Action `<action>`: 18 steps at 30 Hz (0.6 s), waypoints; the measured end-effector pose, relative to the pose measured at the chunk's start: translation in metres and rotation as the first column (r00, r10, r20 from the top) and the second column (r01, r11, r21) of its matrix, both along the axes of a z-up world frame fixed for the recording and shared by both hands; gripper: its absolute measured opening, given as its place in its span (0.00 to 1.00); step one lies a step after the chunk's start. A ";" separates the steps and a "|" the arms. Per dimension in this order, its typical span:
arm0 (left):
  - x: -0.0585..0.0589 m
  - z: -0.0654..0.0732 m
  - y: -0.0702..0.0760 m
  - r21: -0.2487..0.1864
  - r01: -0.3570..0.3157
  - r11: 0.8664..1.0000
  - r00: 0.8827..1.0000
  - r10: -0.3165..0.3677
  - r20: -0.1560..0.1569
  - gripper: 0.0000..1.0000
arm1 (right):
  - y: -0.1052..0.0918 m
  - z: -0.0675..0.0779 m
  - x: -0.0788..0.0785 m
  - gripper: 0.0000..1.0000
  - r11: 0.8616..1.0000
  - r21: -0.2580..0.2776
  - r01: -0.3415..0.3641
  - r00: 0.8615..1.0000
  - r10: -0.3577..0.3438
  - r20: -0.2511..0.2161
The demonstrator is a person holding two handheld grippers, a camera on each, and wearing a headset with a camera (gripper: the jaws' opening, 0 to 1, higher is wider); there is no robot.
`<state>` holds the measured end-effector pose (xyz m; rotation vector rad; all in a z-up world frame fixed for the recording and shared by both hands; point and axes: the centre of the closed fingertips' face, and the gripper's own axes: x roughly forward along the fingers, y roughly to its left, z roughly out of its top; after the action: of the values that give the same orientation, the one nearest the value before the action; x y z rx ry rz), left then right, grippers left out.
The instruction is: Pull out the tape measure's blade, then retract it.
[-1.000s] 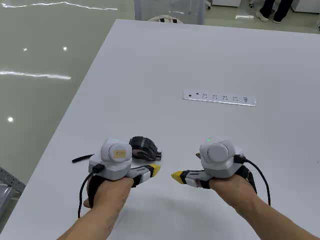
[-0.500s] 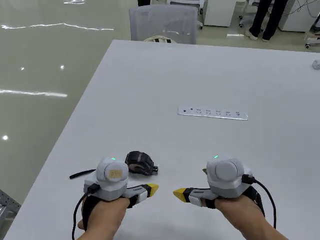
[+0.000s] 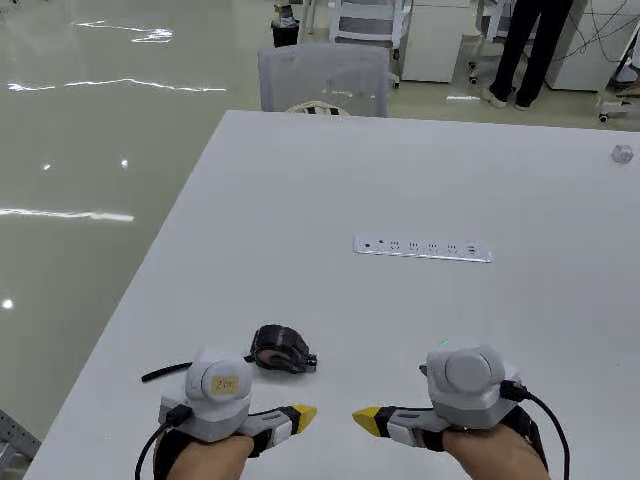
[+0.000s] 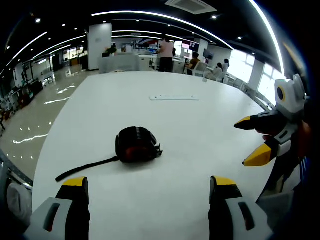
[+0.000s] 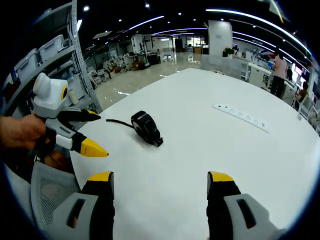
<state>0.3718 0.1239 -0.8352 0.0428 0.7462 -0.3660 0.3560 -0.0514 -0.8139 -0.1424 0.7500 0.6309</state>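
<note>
A black tape measure [image 3: 282, 349] lies on the white table [image 3: 400, 180] with its blade retracted, and a thin black strap [image 3: 165, 372] trails off to its left. My left gripper [image 3: 300, 415] is open at the near edge, just short of the tape measure and not touching it. My right gripper [image 3: 365, 420] is open too, facing the left one tip to tip across a small gap. In the left gripper view the tape measure [image 4: 136, 145] lies ahead of the open gripper [image 4: 149, 187]. In the right gripper view the tape measure [image 5: 146, 127] sits ahead and to the left of the open gripper [image 5: 161, 180].
A white power strip [image 3: 422, 248] lies mid-table beyond the grippers. A small pale object [image 3: 621, 153] sits at the far right. A grey chair [image 3: 323, 78] stands at the table's far end, and a person's legs [image 3: 520, 40] show behind it. The table's left edge runs near the strap.
The head camera has tilted up, so everything sits lower in the picture. Both grippers have drawn back a little toward the person, the left one away from the tape measure. The tape measure stays put.
</note>
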 end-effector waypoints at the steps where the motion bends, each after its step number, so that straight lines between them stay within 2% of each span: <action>1: -0.001 0.000 0.000 0.000 0.001 1.000 1.000 -0.001 0.000 0.98 | -0.001 0.001 -0.001 0.78 1.000 -0.001 0.000 1.000 0.000 0.002; 9: -0.009 0.004 0.002 -0.006 0.002 1.000 1.000 -0.002 0.000 0.99 | -0.007 0.013 -0.012 0.80 1.000 0.012 0.024 1.000 -0.024 0.003; 18: -0.024 0.011 0.006 -0.011 0.013 1.000 1.000 -0.013 -0.002 1.00 | -0.015 0.019 -0.026 0.84 0.997 0.030 0.072 0.997 -0.072 -0.002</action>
<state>0.3481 0.1303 -0.8241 0.0366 0.7464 -0.3829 0.3299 -0.0662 -0.7950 -0.0874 0.7430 0.5730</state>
